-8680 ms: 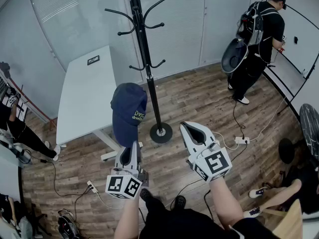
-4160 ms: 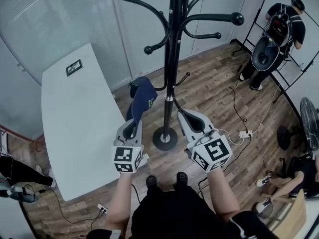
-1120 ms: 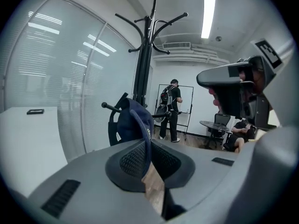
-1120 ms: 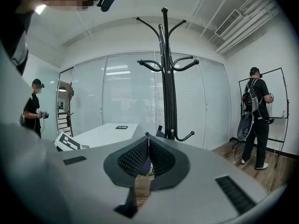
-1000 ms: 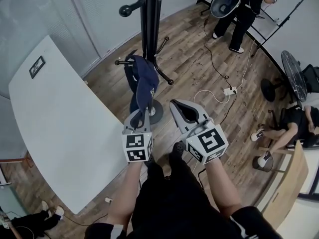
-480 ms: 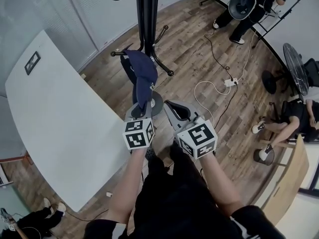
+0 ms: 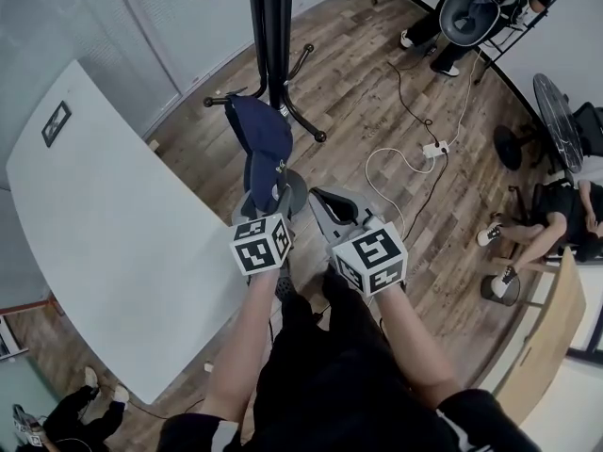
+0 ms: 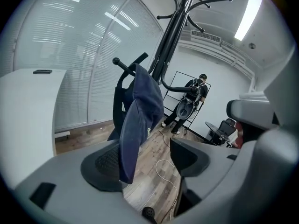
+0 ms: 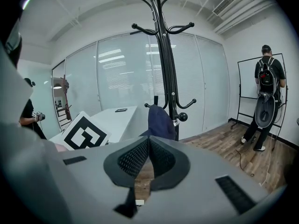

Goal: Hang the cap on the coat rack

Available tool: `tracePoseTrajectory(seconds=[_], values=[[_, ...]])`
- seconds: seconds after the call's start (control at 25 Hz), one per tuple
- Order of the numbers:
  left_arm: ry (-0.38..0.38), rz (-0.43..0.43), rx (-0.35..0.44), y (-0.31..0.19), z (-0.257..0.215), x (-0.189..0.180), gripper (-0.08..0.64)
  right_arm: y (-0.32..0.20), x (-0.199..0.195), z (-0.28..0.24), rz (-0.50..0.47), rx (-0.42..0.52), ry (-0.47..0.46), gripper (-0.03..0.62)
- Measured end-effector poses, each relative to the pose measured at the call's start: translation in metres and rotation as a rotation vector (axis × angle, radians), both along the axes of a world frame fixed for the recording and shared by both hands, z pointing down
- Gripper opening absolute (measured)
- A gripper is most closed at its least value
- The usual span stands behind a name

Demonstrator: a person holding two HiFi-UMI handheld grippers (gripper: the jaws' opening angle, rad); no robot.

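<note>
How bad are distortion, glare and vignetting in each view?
Head view: fisheye bows the white table, otherwise sharp. Left gripper view: black vignette, ceiling light blown out, cap crisp. Right gripper view: same vignette, light streaks reflected on the glass wall, coat rack sharp.

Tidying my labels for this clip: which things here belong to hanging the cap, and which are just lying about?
Job: cap, coat rack, left hand-held gripper (jaws opening, brim between them).
Lying about: table, power strip, fan.

Cap (navy) apparently hangs on rack.
</note>
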State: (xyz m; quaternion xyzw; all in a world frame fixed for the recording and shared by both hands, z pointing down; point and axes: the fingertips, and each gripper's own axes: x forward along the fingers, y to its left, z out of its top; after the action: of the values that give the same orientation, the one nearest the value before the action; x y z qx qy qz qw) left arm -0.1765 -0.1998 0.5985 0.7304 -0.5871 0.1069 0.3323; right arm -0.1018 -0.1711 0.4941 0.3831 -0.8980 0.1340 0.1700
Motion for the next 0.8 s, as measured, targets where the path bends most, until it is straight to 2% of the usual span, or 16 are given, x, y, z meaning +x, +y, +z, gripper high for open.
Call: tracePoseTrajectory(seconds=[0.2, 0.28, 0.8], values=[[-0.033, -0.074, 0.019, -0.002, -0.004, -0.012, 0.370, 0.000, -0.002, 0.001, 0.005, -0.008, -0.007, 0.031], [-0.045, -0.101, 0.038, -0.004, -0.009, -0.018, 0.371, -0.001, -0.004, 0.000, 0.005, -0.008, -0.010, 0.031], [-0.016, -0.047, 0.070, 0.000, -0.019, -0.017, 0.370, 0.001, -0.013, -0.003, 0.004, 0.001, -0.019, 0.031]])
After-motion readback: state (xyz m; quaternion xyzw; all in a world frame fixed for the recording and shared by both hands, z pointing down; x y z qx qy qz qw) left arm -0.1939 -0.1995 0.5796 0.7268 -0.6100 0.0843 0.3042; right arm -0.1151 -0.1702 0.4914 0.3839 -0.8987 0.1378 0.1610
